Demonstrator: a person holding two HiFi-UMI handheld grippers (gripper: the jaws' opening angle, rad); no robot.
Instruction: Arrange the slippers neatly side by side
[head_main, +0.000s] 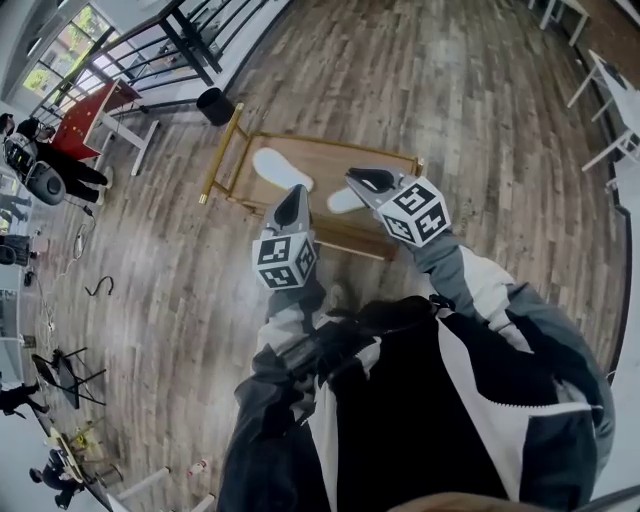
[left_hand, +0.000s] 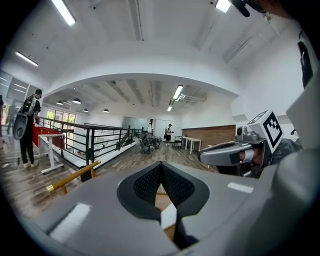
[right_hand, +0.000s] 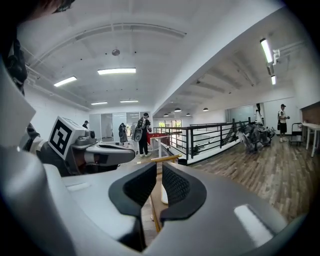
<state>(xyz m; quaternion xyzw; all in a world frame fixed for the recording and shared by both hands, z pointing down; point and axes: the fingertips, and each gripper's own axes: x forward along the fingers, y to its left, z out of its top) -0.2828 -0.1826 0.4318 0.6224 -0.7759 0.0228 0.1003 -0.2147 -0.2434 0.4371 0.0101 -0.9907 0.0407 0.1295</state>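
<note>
- Head view looks steeply down on a plank floor, with both tools held out over a low wooden stand that has a gold rail along its left side.
- Two white slippers lie on the stand. The left slipper lies farther away and shows whole, set on a slant.
- The right slipper lies nearer and to the right. Only part of it shows, beside and under the right gripper.
- The two slippers lie apart and out of line, not side by side.
- The left gripper hangs above the near edge of the stand, just near of the left slipper. In the left gripper view its jaws are clenched together with nothing between them, and a bit of white slipper and wood shows below them.
- The right gripper is held to the right of the left one, at about the same height. In the right gripper view its jaws stand a narrow gap apart and grasp nothing. Through the gap the gold rail and a white slipper show farther off on the stand.
- A black bin stands on the floor beyond the stand's far left corner.
- Farther left are a red table and a dark railing.
</note>
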